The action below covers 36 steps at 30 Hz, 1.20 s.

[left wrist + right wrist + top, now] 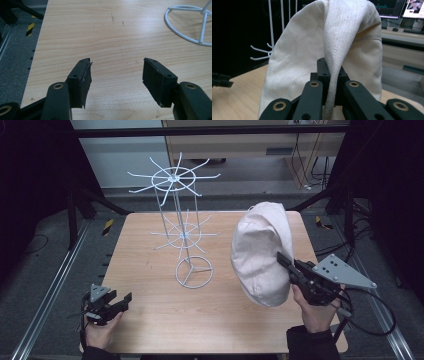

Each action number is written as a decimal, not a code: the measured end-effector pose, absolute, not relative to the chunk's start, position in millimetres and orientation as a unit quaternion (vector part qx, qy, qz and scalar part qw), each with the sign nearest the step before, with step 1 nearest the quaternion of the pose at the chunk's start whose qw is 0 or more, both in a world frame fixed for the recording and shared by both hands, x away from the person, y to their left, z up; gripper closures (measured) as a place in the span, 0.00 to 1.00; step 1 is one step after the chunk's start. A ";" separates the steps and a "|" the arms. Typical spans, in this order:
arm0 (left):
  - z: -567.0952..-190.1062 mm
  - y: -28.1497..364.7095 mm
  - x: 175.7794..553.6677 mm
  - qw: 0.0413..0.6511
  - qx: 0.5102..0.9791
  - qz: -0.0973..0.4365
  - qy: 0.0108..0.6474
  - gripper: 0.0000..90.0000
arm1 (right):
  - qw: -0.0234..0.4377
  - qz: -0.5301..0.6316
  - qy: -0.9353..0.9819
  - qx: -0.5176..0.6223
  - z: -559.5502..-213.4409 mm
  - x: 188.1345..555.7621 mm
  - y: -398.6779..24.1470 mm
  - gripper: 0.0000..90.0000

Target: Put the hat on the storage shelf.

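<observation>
The cap [262, 252] hung above the table's [150, 320] right side, its fabric pinched in the right gripper [284, 261]. The lifting step seemed underway; next, probably carrying it onto the rack's [176, 180] hook. The left gripper [116, 80] waited, jaws apart and empty.

Left fingers [85, 75] apart, right fingers [323, 72] pinched

A white wire display rack [181, 227] stands upright mid-desk, 2 tiers of spokes fanning out above its ring base. The wooden desk [150, 320] sits over grey floor; monitors [397, 8] glow behind.
</observation>
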State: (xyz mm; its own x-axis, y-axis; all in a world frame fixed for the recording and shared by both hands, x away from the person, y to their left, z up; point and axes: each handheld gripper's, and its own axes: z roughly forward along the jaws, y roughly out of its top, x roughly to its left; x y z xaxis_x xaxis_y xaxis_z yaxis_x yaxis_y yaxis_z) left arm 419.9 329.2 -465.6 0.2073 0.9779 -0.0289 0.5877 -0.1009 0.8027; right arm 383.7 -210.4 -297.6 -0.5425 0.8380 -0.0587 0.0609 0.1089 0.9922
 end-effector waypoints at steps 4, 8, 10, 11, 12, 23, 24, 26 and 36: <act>-465.7 329.2 420.2 0.357 0.689 0.274 0.567 0.44 | 0.347 0.589 0.650 0.334 -287.8 381.6 -210.5 0.98; -465.3 329.1 419.8 0.358 0.689 0.274 0.568 0.44 | 0.355 0.601 0.639 0.323 -281.4 380.3 -208.4 0.98; -464.9 329.3 419.1 0.360 0.687 0.275 0.568 0.44 | 0.355 0.605 0.638 0.318 -278.9 380.7 -206.5 0.98; -464.9 329.3 419.1 0.360 0.687 0.275 0.568 0.44 | 0.355 0.605 0.638 0.318 -278.9 380.7 -206.5 0.98; -464.9 329.4 419.2 0.360 0.687 0.275 0.568 0.44 | 0.358 0.607 0.637 0.312 -275.7 381.2 -204.3 0.98; -465.3 329.6 419.9 0.357 0.688 0.275 0.569 0.44 | 0.366 0.628 0.623 0.290 -257.9 379.2 -191.4 0.98; -465.4 329.5 420.0 0.356 0.689 0.275 0.568 0.44 | 0.367 0.630 0.622 0.286 -256.0 379.1 -190.1 0.98; -465.5 329.3 420.1 0.357 0.689 0.274 0.568 0.44 | 0.368 0.635 0.619 0.280 -252.0 378.2 -186.4 0.98; -465.1 329.8 419.8 0.358 0.688 0.274 0.568 0.44 | 0.369 0.652 0.611 0.257 -232.6 379.5 -166.1 0.98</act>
State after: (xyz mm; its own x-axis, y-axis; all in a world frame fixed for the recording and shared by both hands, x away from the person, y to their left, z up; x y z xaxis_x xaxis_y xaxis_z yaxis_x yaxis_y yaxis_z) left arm 419.8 329.8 -465.1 0.2040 0.9785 -0.0295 0.5863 -0.0980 0.8042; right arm 379.5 -166.1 -232.6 -0.5960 0.7944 -0.1167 -0.1674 0.0192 0.9857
